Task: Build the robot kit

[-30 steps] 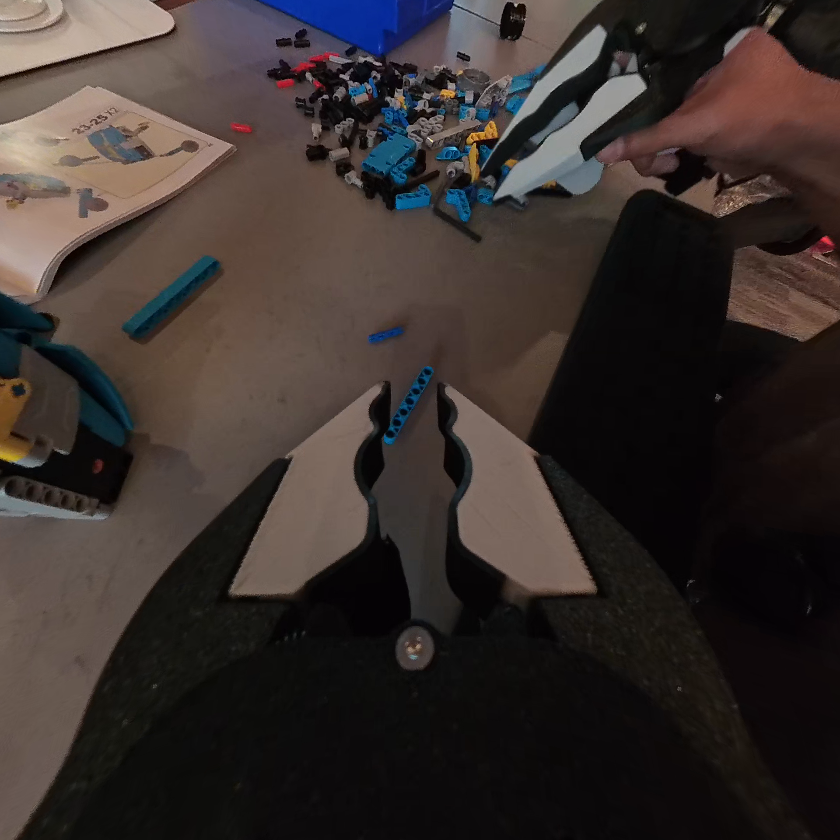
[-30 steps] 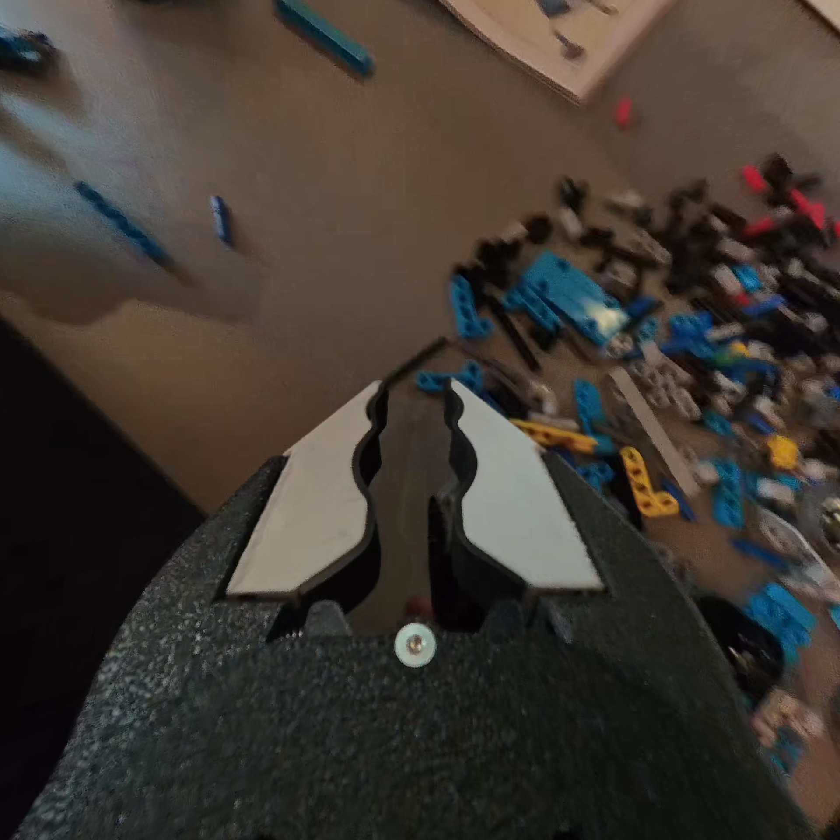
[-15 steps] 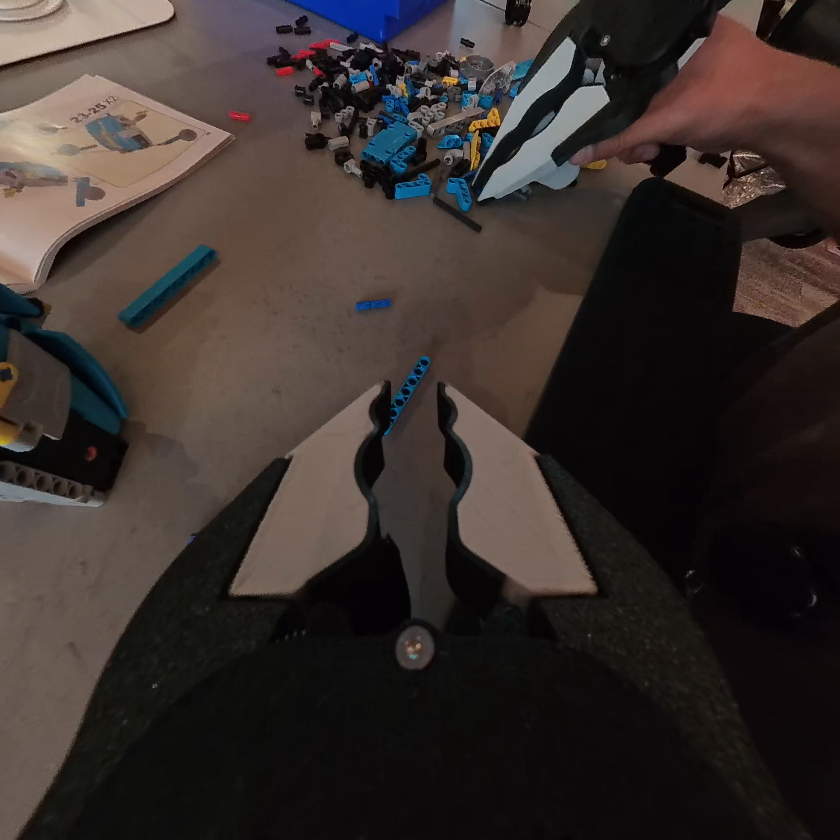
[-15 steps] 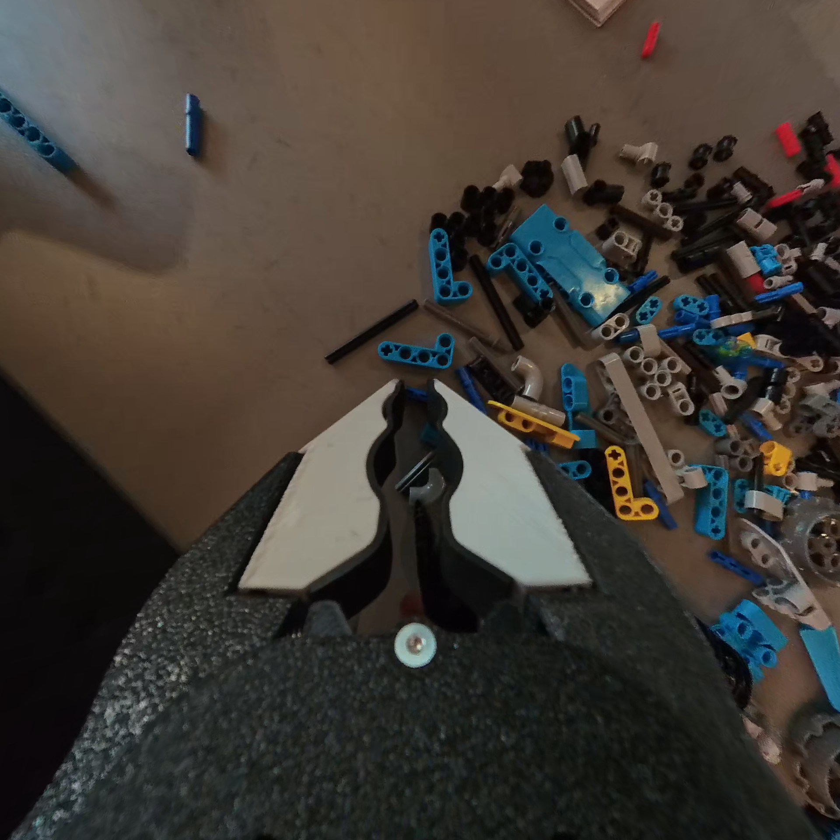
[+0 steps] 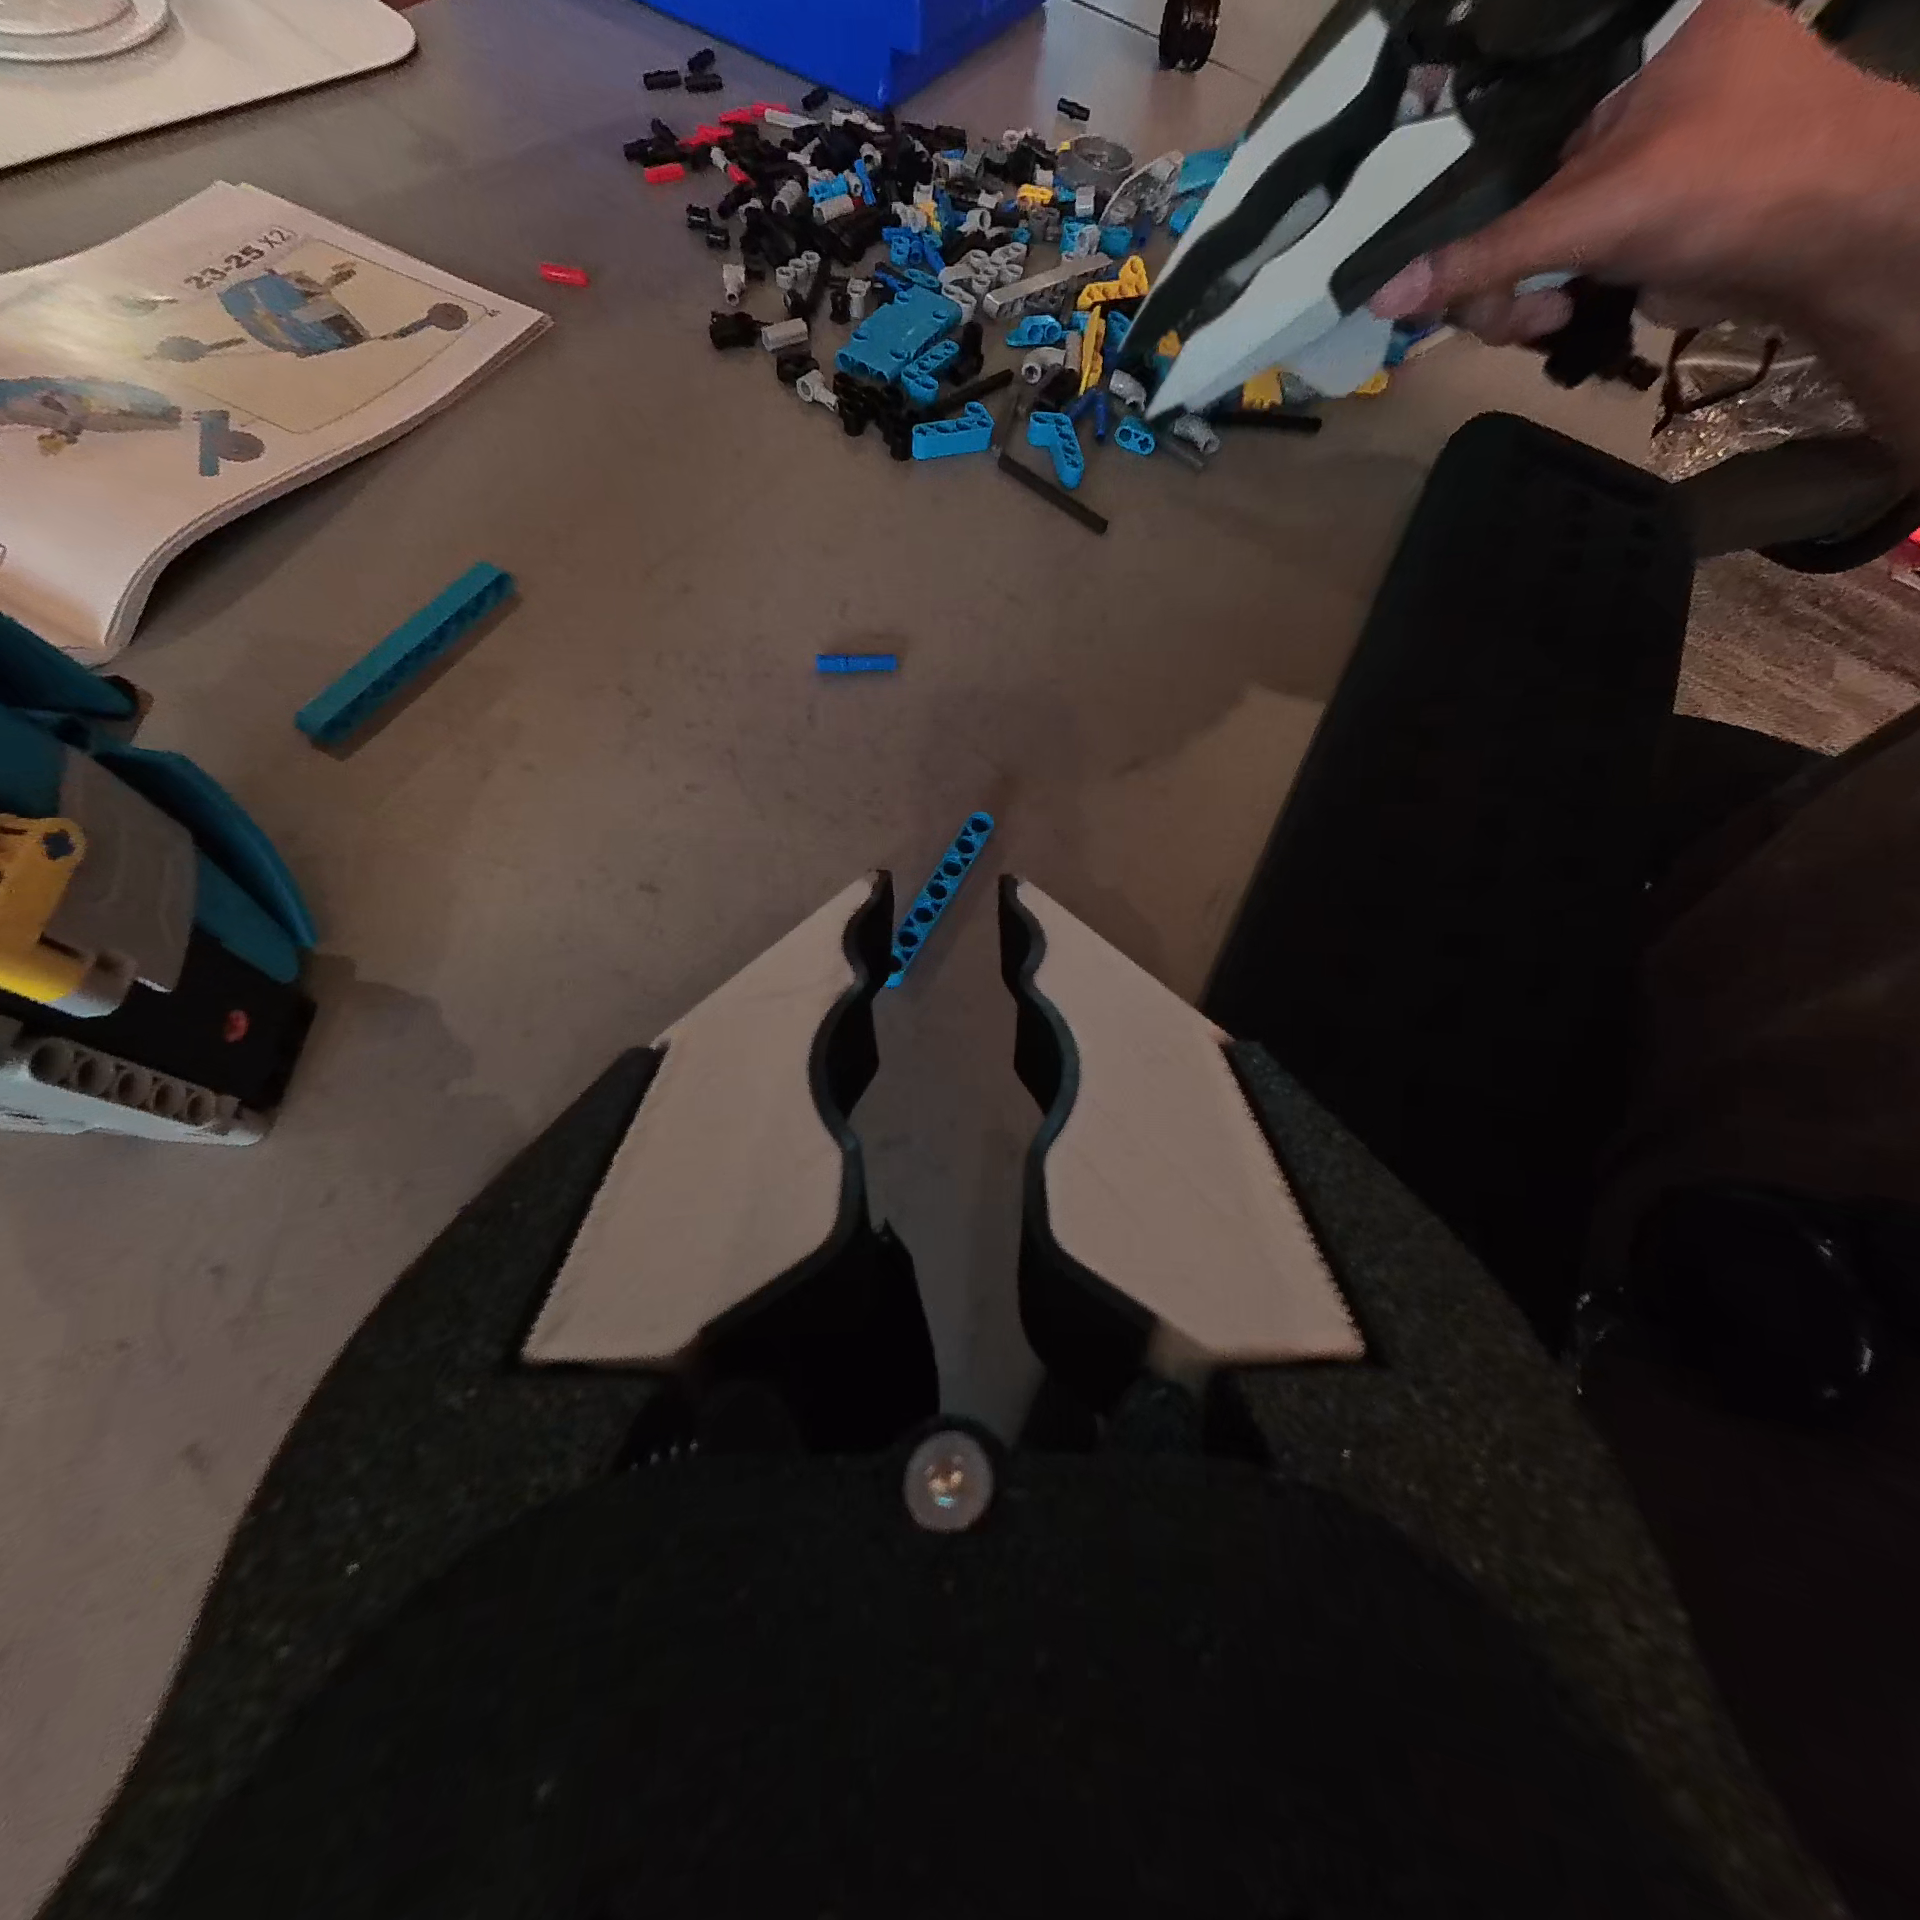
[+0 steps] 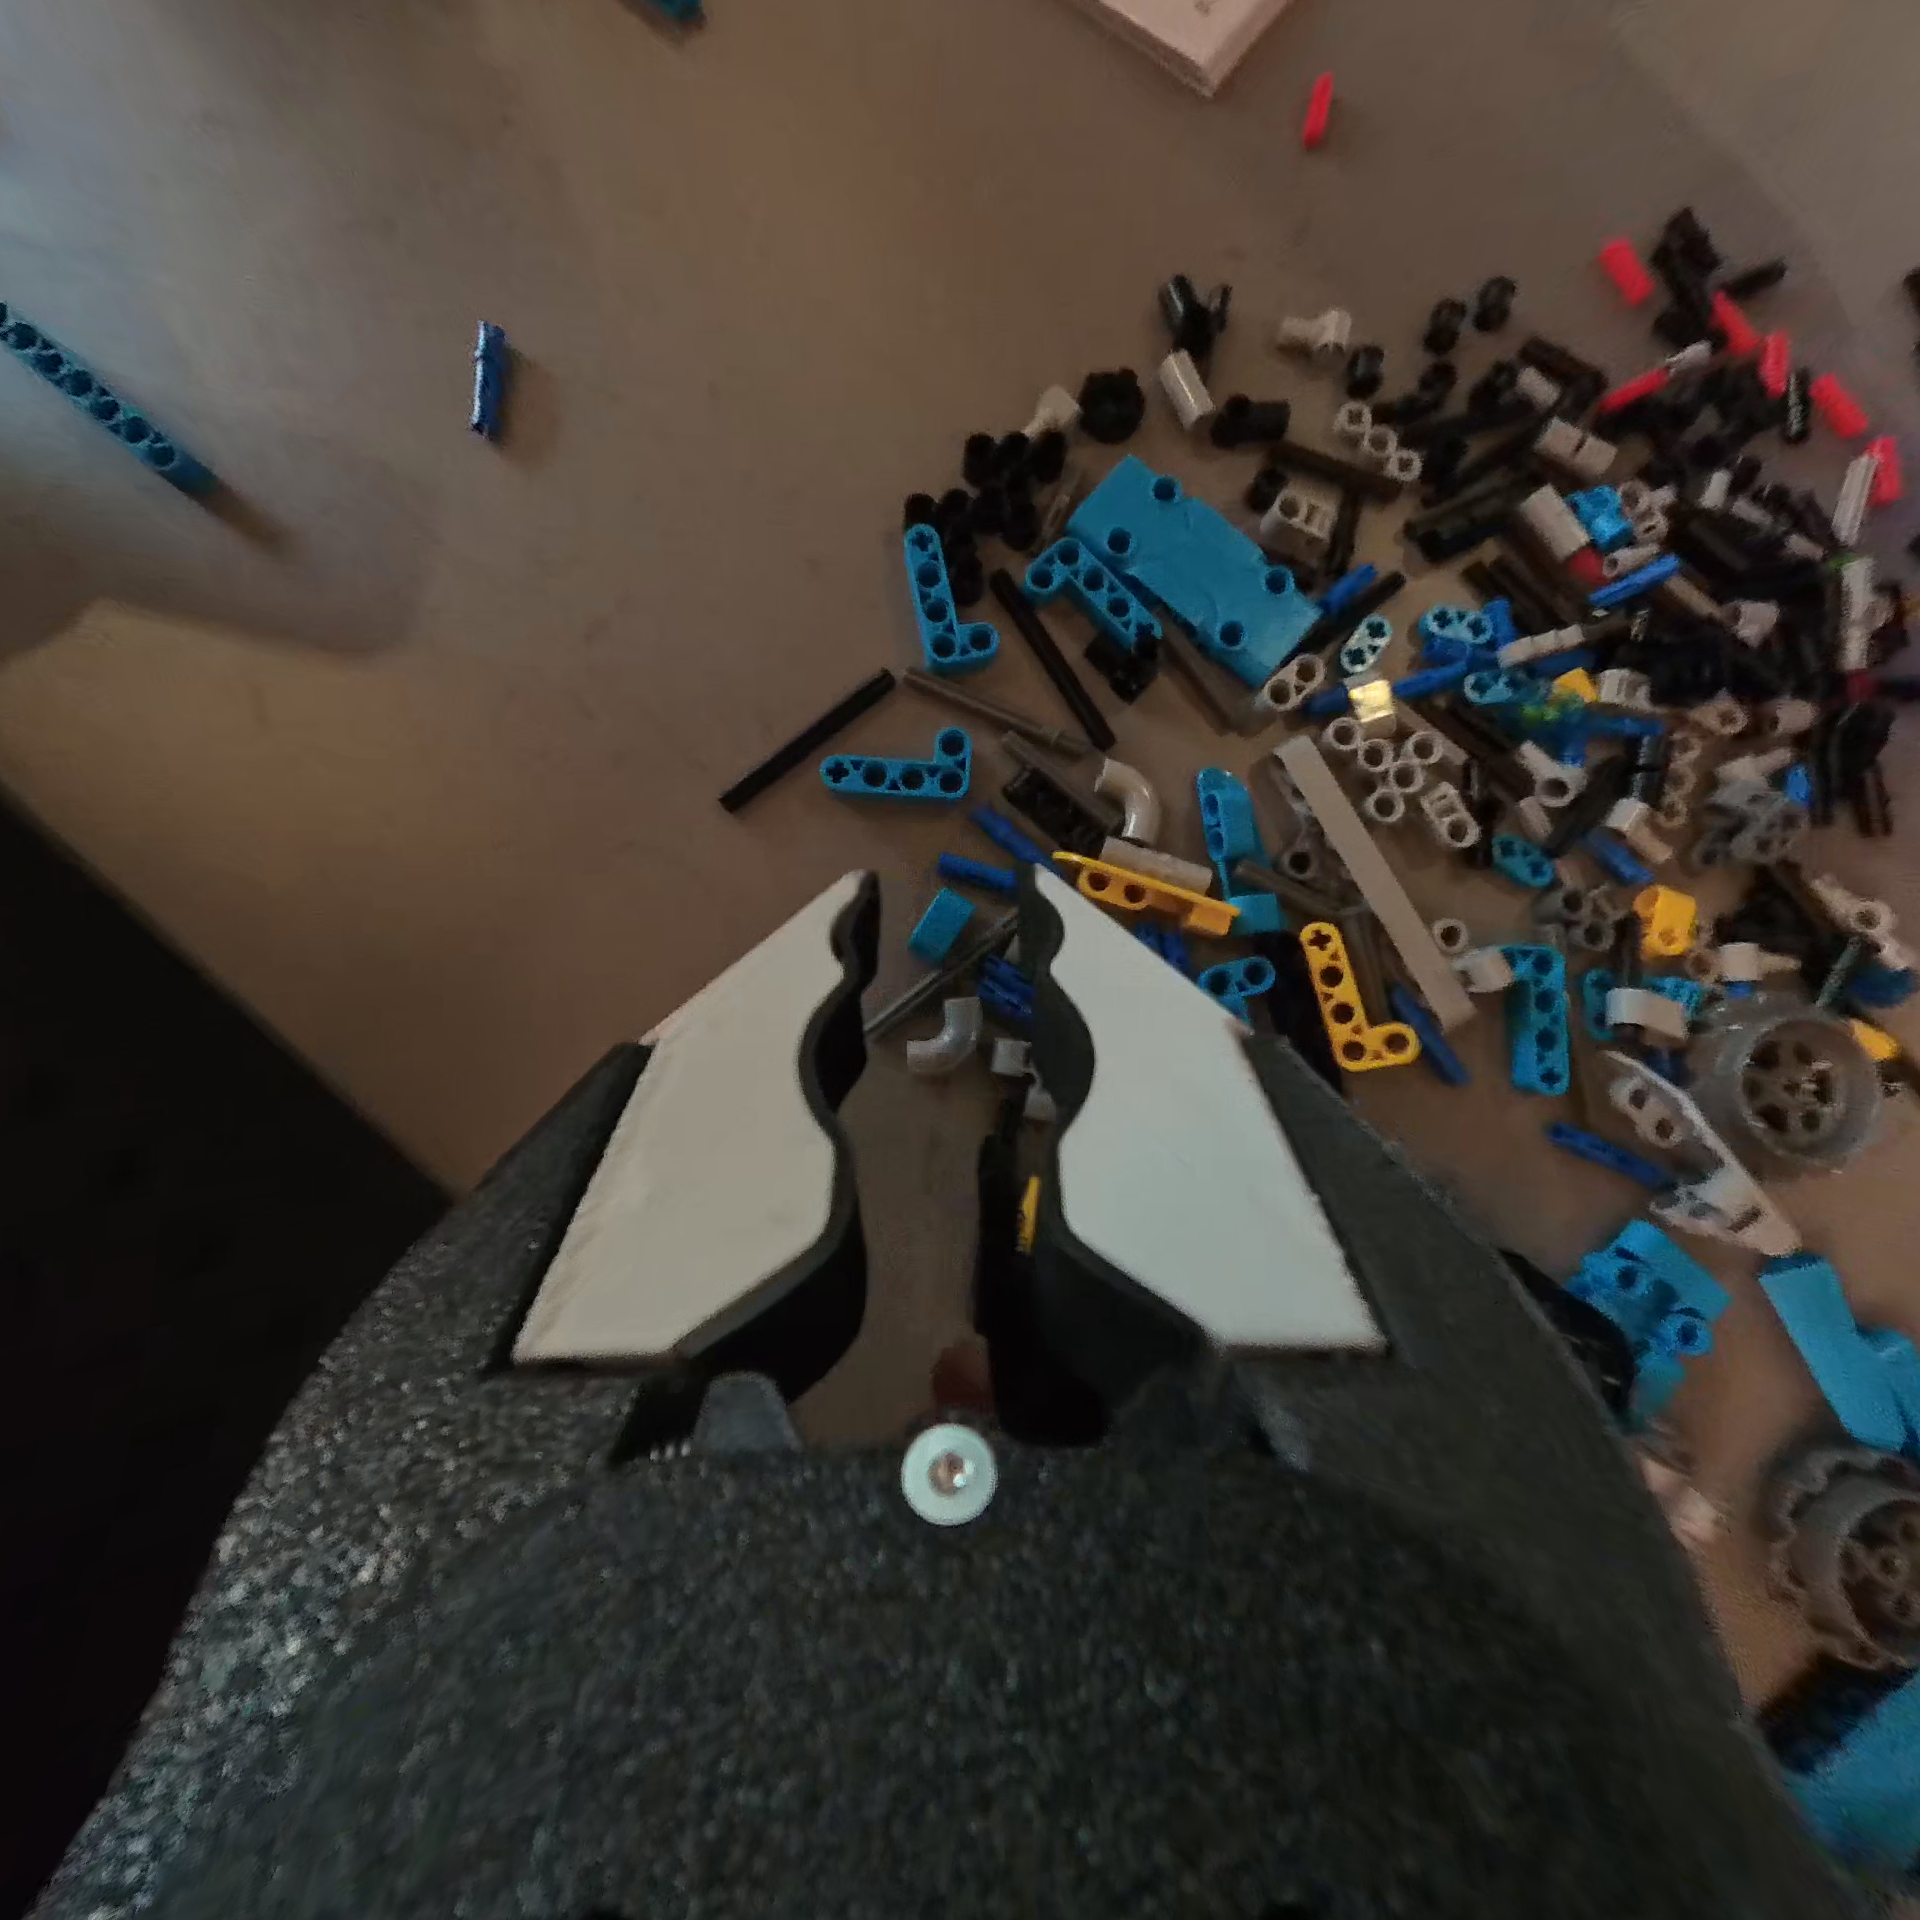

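The right tool (image 6: 945, 894) hangs with its jaws parted above the near edge of a heap of small building pieces (image 6: 1455, 675) on the tabletop (image 6: 675, 260) — it grips nothing. Seen between the jaws are a grey curved elbow piece (image 6: 945, 1031), a thin dark rod (image 6: 935, 977) and a small light-blue block (image 6: 940, 923). Just beyond the right jaw lie a yellow beam (image 6: 1143, 891) and a yellow L-shaped piece (image 6: 1351, 997). Farther off sit a large light-blue plate (image 6: 1195, 566), a blue L-shaped beam (image 6: 899, 772) and a black axle (image 6: 808, 740). A grey wheel (image 6: 1803, 1086) rests at the right. Well apart on the left — a short blue pin (image 6: 488, 379) and a long blue holed beam (image 6: 99, 400). A red pin (image 6: 1317, 107) lies near a booklet corner (image 6: 1195, 31).
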A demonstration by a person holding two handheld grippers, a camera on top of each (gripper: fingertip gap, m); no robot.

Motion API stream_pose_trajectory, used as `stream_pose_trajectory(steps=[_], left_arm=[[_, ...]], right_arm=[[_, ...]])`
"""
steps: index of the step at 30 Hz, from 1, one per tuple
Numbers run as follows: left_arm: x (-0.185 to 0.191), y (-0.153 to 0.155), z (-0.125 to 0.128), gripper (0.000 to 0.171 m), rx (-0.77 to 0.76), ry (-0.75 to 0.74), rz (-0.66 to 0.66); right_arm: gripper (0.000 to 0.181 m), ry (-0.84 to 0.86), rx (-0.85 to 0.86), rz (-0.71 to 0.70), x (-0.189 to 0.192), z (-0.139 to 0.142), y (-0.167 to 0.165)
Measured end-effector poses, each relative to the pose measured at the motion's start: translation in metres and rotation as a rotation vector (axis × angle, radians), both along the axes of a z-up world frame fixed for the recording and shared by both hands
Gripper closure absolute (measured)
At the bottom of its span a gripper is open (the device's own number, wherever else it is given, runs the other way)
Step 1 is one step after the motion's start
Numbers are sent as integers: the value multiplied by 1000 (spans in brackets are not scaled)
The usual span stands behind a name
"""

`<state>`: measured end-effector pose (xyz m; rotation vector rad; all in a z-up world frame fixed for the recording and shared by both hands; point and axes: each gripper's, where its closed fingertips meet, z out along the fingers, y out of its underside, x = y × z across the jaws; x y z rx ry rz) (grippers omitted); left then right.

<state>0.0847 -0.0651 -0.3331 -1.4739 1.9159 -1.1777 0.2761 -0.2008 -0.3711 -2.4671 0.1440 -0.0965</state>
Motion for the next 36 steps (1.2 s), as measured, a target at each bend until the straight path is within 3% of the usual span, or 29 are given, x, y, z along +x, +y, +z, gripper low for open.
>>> stream_pose_trajectory(steps=[11, 25, 36], left_arm=[[1, -1, 0, 152, 12, 0, -13], [-3, 4, 3, 152, 23, -4, 10], [-6, 3, 3, 152, 20, -10, 12]], right_arm=[[155, 20, -45, -50, 1, -20, 4], [152, 36, -19, -35, 4, -17, 16], [165, 39, -52, 9, -9, -20, 13]])
